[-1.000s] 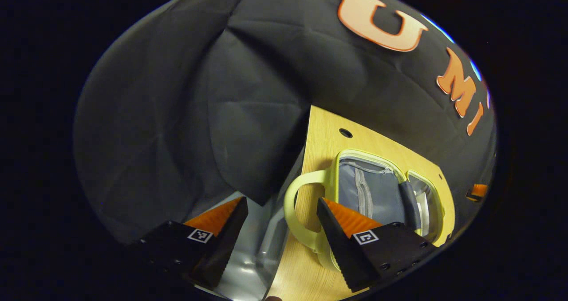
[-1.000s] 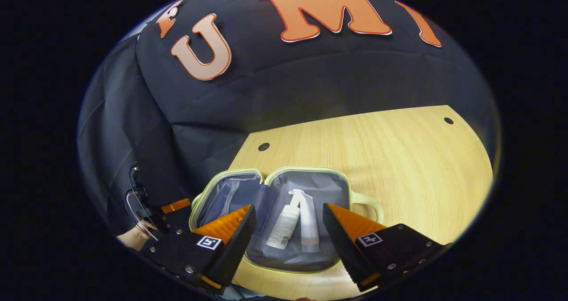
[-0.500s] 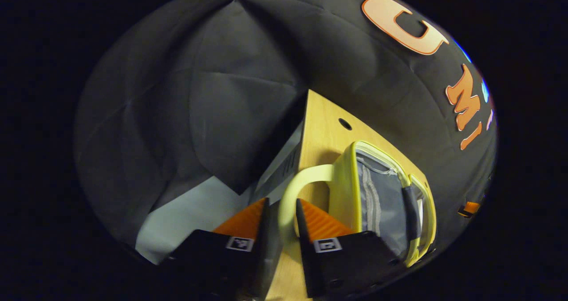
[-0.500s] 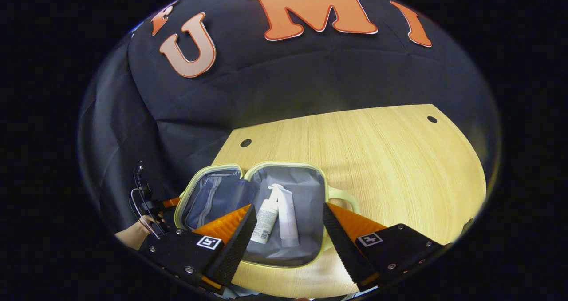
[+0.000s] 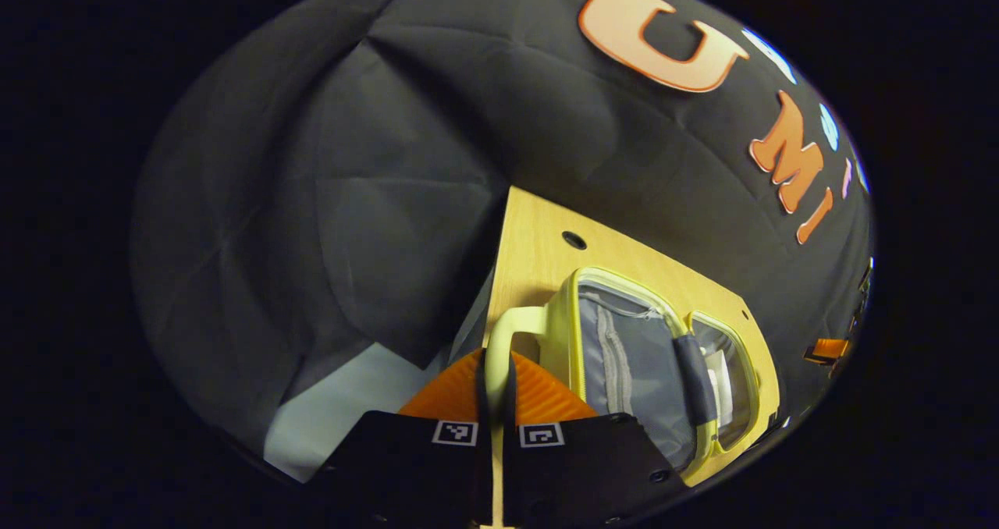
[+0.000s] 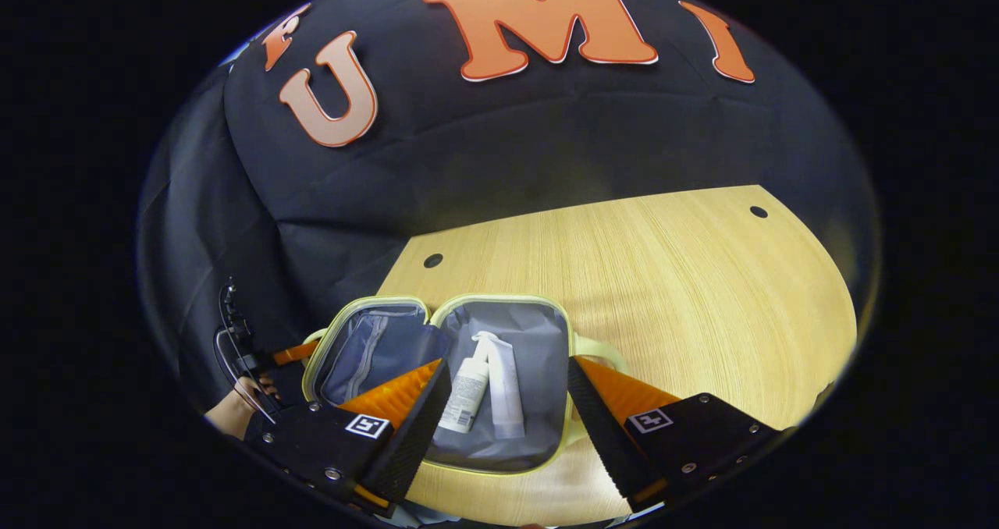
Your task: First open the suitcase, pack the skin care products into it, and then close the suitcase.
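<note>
A small pale yellow-green suitcase (image 6: pixel 538 334) lies open on the wooden table (image 6: pixel 663 279), its grey lining showing. Two white skin care bottles lie in its right half in the right gripper view: a tube-like bottle (image 6: pixel 466 392) and a spray bottle (image 6: pixel 503 385). My right gripper (image 6: pixel 507 392) hovers open just above that half. In the left gripper view my left gripper (image 5: pixel 496 381) is shut on the handle (image 5: pixel 511 322) of the other half (image 5: pixel 624 357), whose zipped mesh pocket faces me. That same gripper (image 6: pixel 289 353) and the hand (image 6: pixel 234 412) holding it appear at the suitcase's left end.
The table has small round holes (image 6: pixel 433 260) near its back edge, and bare wood stretches to the right of the suitcase. Its left edge (image 5: pixel 499 264) drops off beside the held handle, with pale floor (image 5: pixel 335 396) below. Black cloth walls stand behind.
My left gripper went from open beside the handle to shut on it, and the half it holds shifted slightly. The right gripper stayed open over the bottles.
</note>
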`<state>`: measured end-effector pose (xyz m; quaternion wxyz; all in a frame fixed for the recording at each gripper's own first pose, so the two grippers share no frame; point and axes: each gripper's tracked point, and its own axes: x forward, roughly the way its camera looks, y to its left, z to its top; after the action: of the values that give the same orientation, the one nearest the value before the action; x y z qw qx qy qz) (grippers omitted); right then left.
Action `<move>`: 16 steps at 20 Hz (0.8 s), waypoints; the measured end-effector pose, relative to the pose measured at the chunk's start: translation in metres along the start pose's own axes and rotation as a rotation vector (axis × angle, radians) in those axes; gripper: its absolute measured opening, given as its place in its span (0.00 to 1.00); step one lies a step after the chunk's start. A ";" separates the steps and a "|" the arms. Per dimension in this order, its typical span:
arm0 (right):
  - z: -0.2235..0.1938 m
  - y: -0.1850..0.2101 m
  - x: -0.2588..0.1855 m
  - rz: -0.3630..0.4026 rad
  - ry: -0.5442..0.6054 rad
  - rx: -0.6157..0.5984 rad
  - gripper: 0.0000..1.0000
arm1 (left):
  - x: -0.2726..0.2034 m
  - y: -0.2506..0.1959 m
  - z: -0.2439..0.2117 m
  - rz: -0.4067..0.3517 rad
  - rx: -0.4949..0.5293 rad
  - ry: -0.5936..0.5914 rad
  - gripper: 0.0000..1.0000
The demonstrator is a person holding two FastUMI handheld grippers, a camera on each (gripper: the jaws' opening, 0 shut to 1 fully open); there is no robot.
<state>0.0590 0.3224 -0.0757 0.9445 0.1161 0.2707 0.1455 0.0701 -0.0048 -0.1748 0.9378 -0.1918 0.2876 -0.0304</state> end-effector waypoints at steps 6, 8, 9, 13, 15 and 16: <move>0.042 -0.017 -0.015 0.013 -0.118 -0.015 0.96 | -0.060 -0.076 0.073 -0.030 0.135 -0.088 0.05; 0.063 -0.027 -0.023 0.017 -0.169 -0.016 0.95 | -0.075 -0.109 0.085 -0.019 0.191 -0.085 0.05; 0.072 -0.035 -0.028 0.018 -0.193 -0.014 0.96 | -0.082 -0.126 0.092 -0.011 0.218 -0.084 0.05; 0.105 -0.078 -0.050 -0.027 -0.290 -0.031 0.95 | -0.097 -0.195 0.108 -0.013 0.284 -0.090 0.05; 0.118 -0.104 -0.065 -0.061 -0.332 -0.044 0.95 | -0.097 -0.224 0.113 -0.014 0.288 -0.092 0.05; 0.123 -0.116 -0.071 -0.071 -0.347 -0.043 0.95 | -0.099 -0.239 0.111 -0.015 0.290 -0.092 0.05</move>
<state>0.0930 0.1727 0.0254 0.9839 0.1095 0.1041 0.0954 0.0614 -0.1713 0.0522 0.9677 -0.0578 0.2353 -0.0700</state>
